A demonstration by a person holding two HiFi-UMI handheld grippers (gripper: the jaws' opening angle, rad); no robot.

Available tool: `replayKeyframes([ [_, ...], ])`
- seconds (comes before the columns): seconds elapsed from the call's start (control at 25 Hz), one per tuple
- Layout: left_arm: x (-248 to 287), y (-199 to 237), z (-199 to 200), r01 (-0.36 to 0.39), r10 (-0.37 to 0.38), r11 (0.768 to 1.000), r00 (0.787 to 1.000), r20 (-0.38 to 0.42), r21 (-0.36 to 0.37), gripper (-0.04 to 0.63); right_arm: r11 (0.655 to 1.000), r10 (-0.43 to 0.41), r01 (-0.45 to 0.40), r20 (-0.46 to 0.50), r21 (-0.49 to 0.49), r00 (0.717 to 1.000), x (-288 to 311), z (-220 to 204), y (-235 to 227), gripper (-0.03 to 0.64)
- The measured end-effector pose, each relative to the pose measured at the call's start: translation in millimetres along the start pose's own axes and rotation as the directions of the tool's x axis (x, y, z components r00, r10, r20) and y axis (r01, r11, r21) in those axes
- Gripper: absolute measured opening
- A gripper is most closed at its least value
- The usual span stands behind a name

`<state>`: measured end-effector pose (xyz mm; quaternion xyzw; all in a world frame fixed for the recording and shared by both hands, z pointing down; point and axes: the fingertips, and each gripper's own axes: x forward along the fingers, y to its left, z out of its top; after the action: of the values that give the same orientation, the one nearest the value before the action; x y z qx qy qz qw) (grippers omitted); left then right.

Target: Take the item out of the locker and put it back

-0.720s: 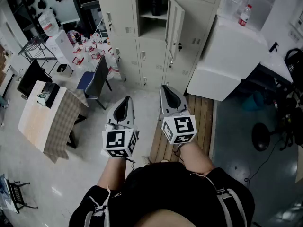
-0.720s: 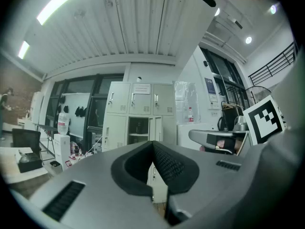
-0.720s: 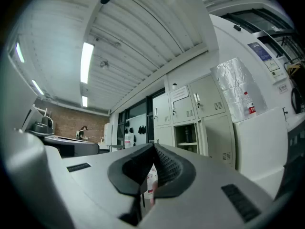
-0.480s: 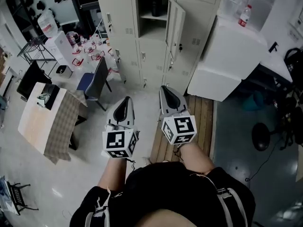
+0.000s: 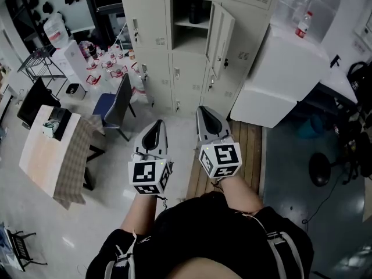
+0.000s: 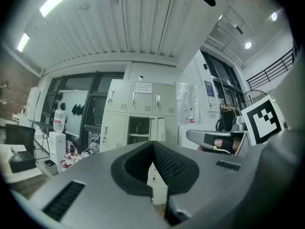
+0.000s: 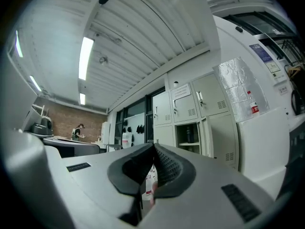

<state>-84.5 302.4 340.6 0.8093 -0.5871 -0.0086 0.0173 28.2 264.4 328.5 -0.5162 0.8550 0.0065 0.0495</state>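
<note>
A beige locker bank (image 5: pixel 157 34) stands ahead, across the floor. One upper compartment (image 5: pixel 192 25) has its door (image 5: pixel 221 31) swung open to the right. A dark bottle-like item (image 5: pixel 194 9) stands on its shelf, also seen as the dark item (image 7: pixel 189 134) and faintly as the item (image 6: pixel 138 128). My left gripper (image 5: pixel 154 130) and right gripper (image 5: pixel 206 117) are held side by side well short of the lockers. Both are shut with nothing between their jaws.
A white cabinet (image 5: pixel 279 77) with a plastic bottle (image 5: pixel 301 22) on top stands right of the lockers. A dark chair (image 5: pixel 119 100) and several small bottles (image 5: pixel 107 68) sit left. A table with a checked cloth (image 5: pixel 61 156) is at the left; a wooden pallet (image 5: pixel 244 150) lies below the right gripper.
The view has shifted slightly toward the lockers; both grippers keep their pose and stay shut.
</note>
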Motion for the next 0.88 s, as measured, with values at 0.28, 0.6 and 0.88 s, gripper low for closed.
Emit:
replayKeyframes([
  [0.28,11.4,16.6,-5.2,0.036,-0.036,0.999,0.999,-0.005,-0.014,0.013,1.000,-0.029,0.028,-0.017,-0.008,0.999,18.9,-6.0,4.5,0.014],
  [0.6,63.7,29.1,-7.8,0.034,-0.034,0.999,0.999,-0.002,-0.011,0.012,0.999,-0.045,0.045,-0.001,0.002,0.999,66.7,-9.9,-30.9,0.014],
  [0.88,166.3,46.9,-9.8,0.008,-0.008,1.000,1.000,-0.001,0.023,0.013,1.000,-0.024,0.023,0.043,0.006,0.999,155.8,-11.4,-90.1,0.015],
])
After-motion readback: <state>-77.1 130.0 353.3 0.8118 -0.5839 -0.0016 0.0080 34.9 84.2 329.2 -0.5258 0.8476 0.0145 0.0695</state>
